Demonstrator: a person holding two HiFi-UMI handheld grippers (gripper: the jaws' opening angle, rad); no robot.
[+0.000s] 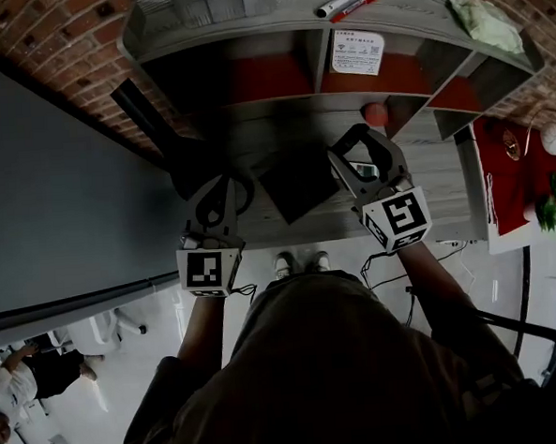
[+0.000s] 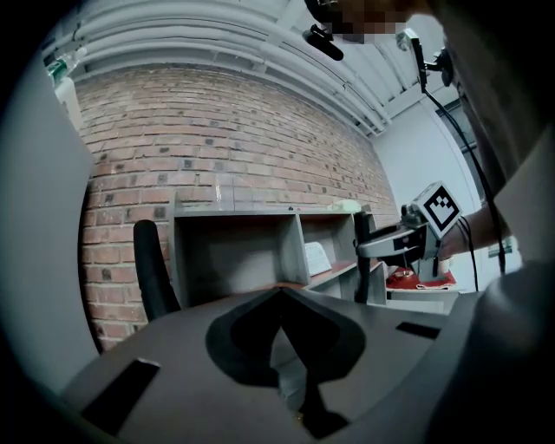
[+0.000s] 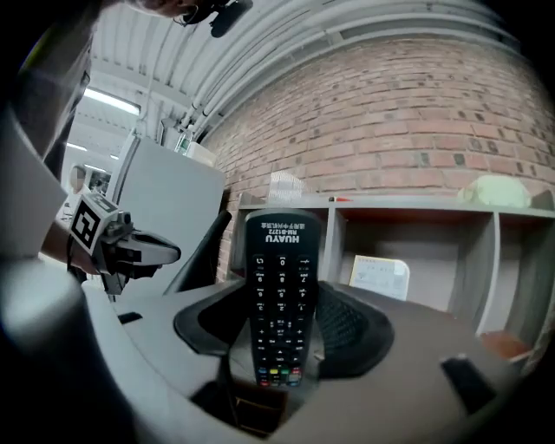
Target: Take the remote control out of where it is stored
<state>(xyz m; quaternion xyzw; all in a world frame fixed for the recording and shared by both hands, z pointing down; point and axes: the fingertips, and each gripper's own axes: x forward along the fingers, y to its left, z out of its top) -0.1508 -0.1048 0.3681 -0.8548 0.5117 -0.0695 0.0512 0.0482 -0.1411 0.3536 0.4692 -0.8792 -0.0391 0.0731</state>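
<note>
The black remote control (image 3: 279, 303) stands upright between the jaws of my right gripper (image 3: 282, 290), buttons toward the camera and lifted off the desk. The jaws press on its lower sides. In the head view the right gripper (image 1: 356, 146) hovers over the grey desk (image 1: 435, 174), in front of the grey shelf unit (image 1: 317, 68). My left gripper (image 1: 200, 179) is held to the left over the desk's near edge. In its own view the left gripper (image 2: 279, 293) has its jaws meeting at the tips with nothing between them. The right gripper (image 2: 386, 245) shows there at the right.
On top of the shelf unit lie two markers (image 1: 342, 1) and a green cloth (image 1: 484, 21). A printed card (image 1: 357, 52) leans in one compartment, with an orange ball (image 1: 375, 114) below it. A dark square pad (image 1: 299, 182) lies on the desk. A black chair (image 1: 145, 117) stands left, a red table (image 1: 524, 178) right.
</note>
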